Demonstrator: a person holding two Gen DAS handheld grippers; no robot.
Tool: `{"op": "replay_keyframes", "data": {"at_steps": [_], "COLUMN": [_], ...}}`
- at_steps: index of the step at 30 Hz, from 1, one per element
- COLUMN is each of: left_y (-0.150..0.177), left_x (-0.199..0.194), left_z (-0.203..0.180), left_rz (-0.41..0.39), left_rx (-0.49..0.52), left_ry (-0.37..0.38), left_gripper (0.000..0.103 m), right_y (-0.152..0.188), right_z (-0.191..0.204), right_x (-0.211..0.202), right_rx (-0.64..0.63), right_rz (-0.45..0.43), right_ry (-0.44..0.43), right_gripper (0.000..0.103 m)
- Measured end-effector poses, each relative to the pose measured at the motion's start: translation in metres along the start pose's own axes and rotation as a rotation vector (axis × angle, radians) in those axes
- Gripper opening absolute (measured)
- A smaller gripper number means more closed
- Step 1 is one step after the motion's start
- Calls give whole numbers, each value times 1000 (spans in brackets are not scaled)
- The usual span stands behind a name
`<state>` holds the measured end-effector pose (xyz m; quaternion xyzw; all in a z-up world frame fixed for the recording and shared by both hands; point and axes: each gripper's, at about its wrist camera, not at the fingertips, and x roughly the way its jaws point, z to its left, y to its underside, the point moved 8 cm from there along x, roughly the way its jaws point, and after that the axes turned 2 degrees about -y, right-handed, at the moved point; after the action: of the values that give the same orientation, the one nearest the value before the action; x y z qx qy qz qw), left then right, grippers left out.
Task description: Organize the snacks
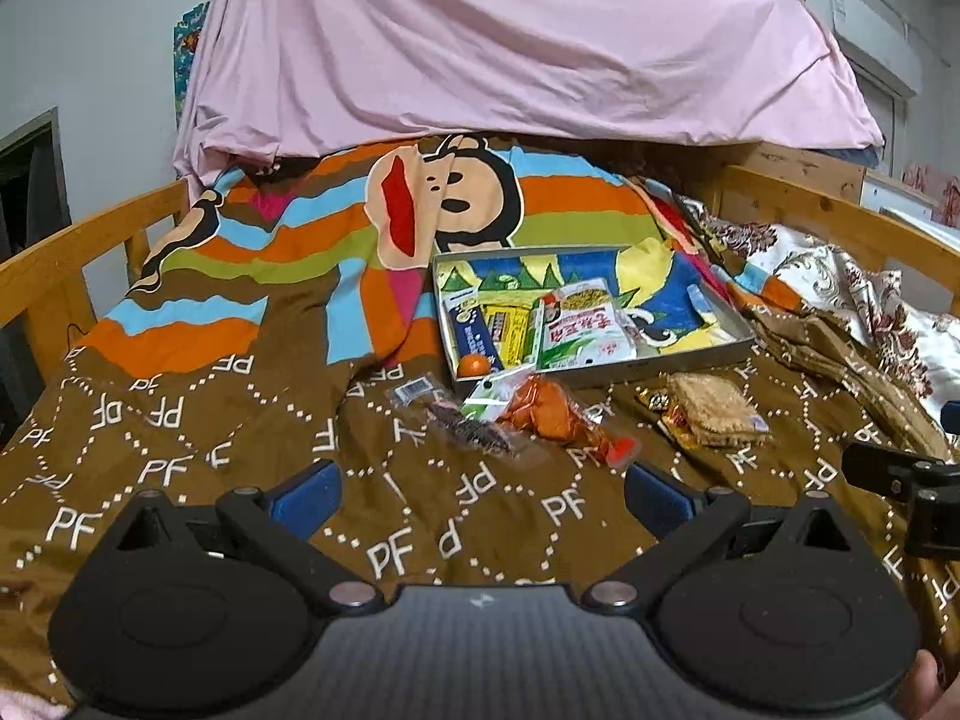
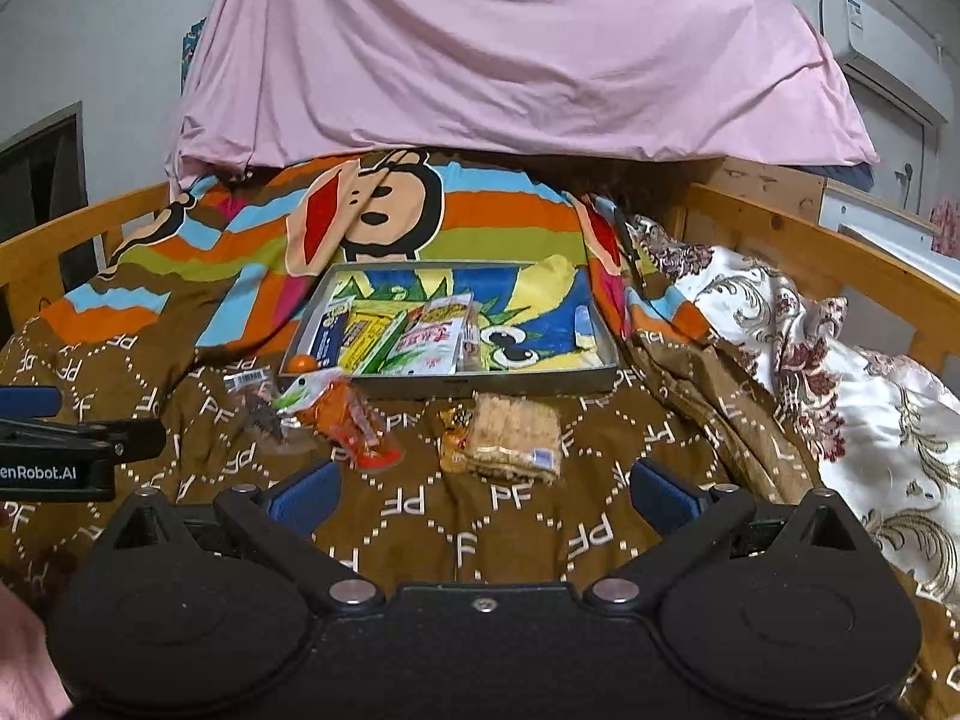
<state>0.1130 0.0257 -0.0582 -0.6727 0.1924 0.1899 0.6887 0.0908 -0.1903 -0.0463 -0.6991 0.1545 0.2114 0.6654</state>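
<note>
A shallow grey tray (image 1: 606,373) (image 2: 492,383) lies on the brown bed cover and holds several snack packets, among them a white-green bag (image 1: 579,324) (image 2: 432,333) and a small orange ball (image 1: 474,365) (image 2: 300,363). In front of the tray lie a dark clear packet (image 1: 468,427) (image 2: 261,411), an orange snack bag (image 1: 552,414) (image 2: 348,420) and a cracker pack (image 1: 714,417) (image 2: 510,435). My left gripper (image 1: 480,489) hovers open, short of the orange bag. My right gripper (image 2: 480,489) is open, just short of the cracker pack. Both hold nothing.
Wooden bed rails (image 1: 90,246) (image 2: 840,246) run along both sides. A pink sheet (image 1: 510,42) hangs over the far end. A floral quilt (image 2: 840,360) is bunched on the right. The right gripper's side (image 1: 912,486) shows at the left view's edge.
</note>
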Motion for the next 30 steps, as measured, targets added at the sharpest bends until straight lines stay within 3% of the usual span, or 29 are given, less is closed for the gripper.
{"op": "replay_keyframes", "data": {"at_steps": [7, 30], "left_y": [5, 16], "left_x": [-2, 19], "left_z": [1, -1], "left_rz": [17, 132], "left_rx": [7, 39], "left_ry": [-19, -80], "left_gripper": [102, 102], "right_y": [12, 14], "right_z": [0, 8], "right_x": [6, 20], "right_rx": [37, 31], "right_rz": [58, 91], "right_ry": [-7, -39], "right_gripper": [102, 102]}}
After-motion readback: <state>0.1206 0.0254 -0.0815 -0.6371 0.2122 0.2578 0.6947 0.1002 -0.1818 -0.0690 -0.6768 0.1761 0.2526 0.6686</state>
